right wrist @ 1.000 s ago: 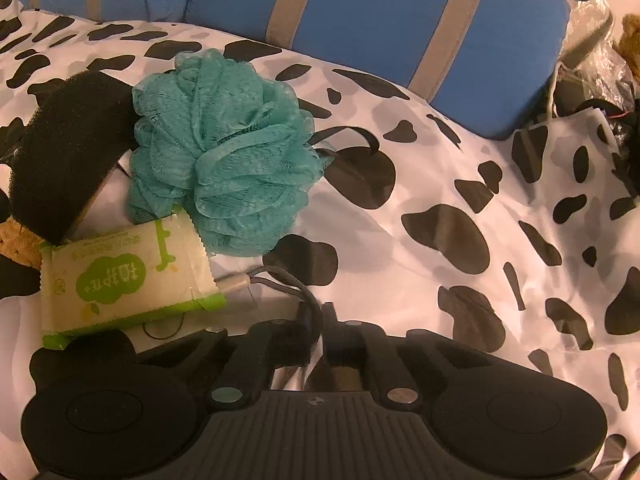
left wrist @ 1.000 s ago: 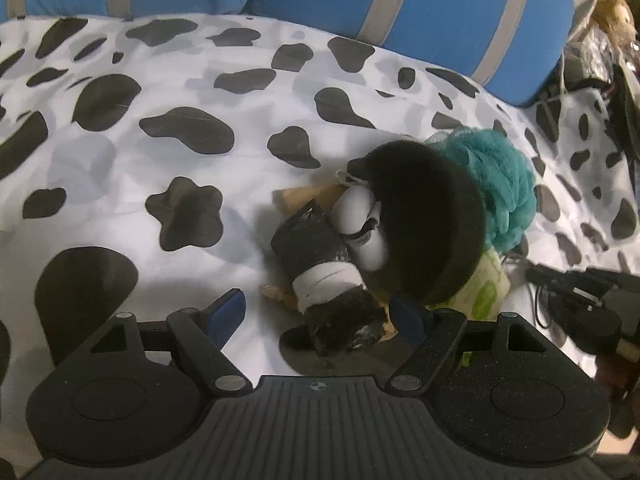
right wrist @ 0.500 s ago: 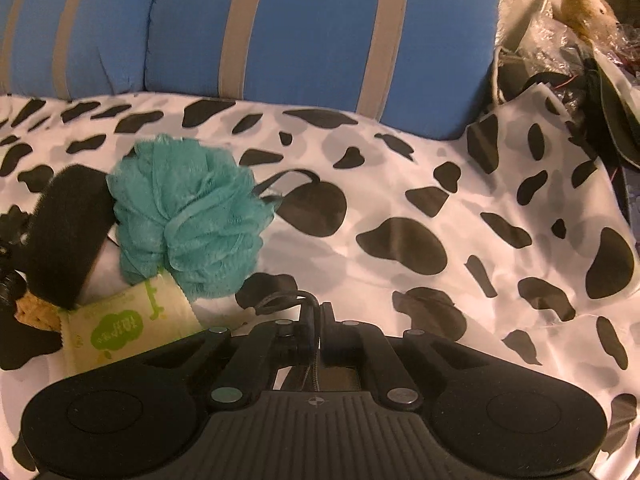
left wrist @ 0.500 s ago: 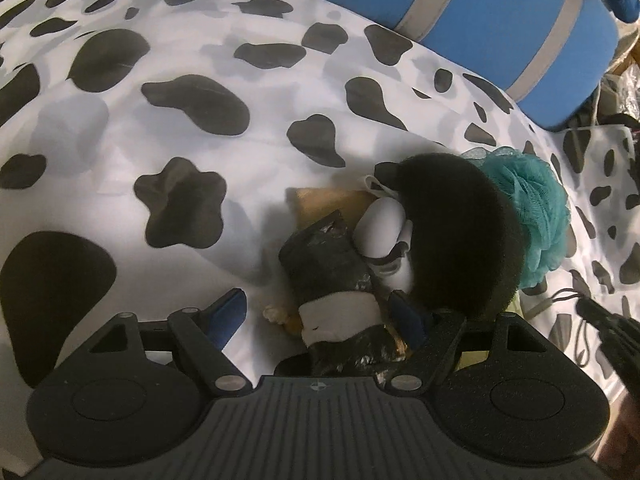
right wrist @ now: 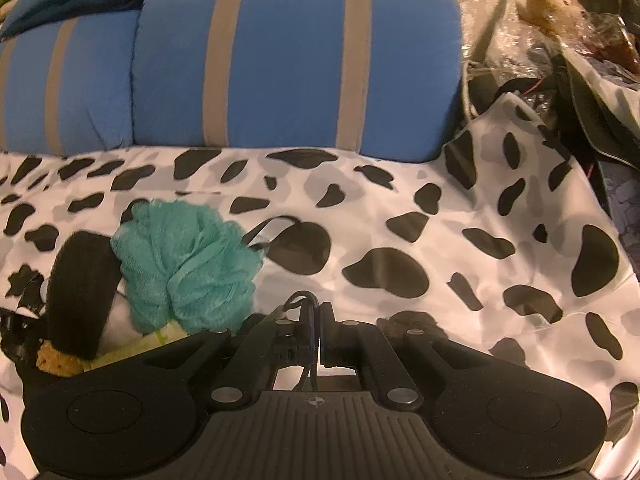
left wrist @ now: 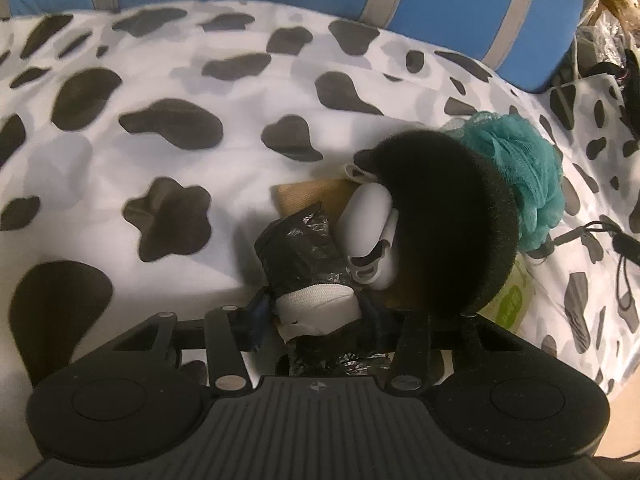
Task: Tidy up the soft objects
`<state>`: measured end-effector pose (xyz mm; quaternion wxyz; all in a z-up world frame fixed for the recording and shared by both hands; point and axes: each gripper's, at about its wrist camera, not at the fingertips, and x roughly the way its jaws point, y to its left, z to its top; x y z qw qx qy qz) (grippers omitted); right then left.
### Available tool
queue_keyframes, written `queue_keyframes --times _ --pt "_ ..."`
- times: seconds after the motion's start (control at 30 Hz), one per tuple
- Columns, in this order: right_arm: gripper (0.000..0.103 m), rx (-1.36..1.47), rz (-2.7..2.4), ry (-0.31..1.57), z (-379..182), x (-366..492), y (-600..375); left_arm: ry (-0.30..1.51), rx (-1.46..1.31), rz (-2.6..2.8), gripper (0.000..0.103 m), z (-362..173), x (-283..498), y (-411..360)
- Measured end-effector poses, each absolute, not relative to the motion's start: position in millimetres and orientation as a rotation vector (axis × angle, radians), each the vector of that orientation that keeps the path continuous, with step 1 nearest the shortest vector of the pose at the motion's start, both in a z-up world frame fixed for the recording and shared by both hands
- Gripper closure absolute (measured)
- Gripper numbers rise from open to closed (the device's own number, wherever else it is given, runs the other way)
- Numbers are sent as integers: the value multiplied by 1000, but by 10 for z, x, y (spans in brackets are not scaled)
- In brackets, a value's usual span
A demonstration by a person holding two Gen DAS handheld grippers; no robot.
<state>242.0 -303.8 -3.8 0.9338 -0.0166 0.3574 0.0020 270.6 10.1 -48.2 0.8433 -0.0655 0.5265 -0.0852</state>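
My left gripper (left wrist: 316, 312) is shut on a roll of black plastic bags with a white band (left wrist: 308, 276), on the cow-print sheet (left wrist: 160, 184). Beside the roll lie a white pouch (left wrist: 368, 232), a big black sponge (left wrist: 448, 220), a teal bath pouf (left wrist: 524, 168) and a tan cloth (left wrist: 308, 196). A green-and-white tissue pack (left wrist: 508, 300) sticks out under the sponge. My right gripper (right wrist: 316, 320) is shut on a thin black cord (right wrist: 304, 300), to the right of the pouf (right wrist: 188, 268) and sponge (right wrist: 80, 292).
Blue cushions with grey stripes (right wrist: 296, 64) line the far edge of the bed. A brown plush toy (right wrist: 552, 0) and a clutter of bags and cables (right wrist: 560, 80) sit at the far right. A black cable lies on the sheet (left wrist: 624, 248).
My left gripper moved onto the bag roll and shut on it. My right gripper drew back and rose from the pile, staying shut on the cord.
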Motion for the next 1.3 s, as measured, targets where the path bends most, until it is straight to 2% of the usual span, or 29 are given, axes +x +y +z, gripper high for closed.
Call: queue_keyframes --times 0.57,0.8,0.9,1.3 --pt "99 58 -13 641 222 2092 -3132 908 -57 -140 58 -67 2386 193" --pt "99 71 -1 633 257 1909 -3094 894 -122 -165 58 38 2233 301" --pt "99 75 4 630 274 1829 -3066 908 -135 -172 61 46 2162 342" --pt "99 71 40 649 283 1566 -2952 1114 -141 -64 61 -350 2133 602"
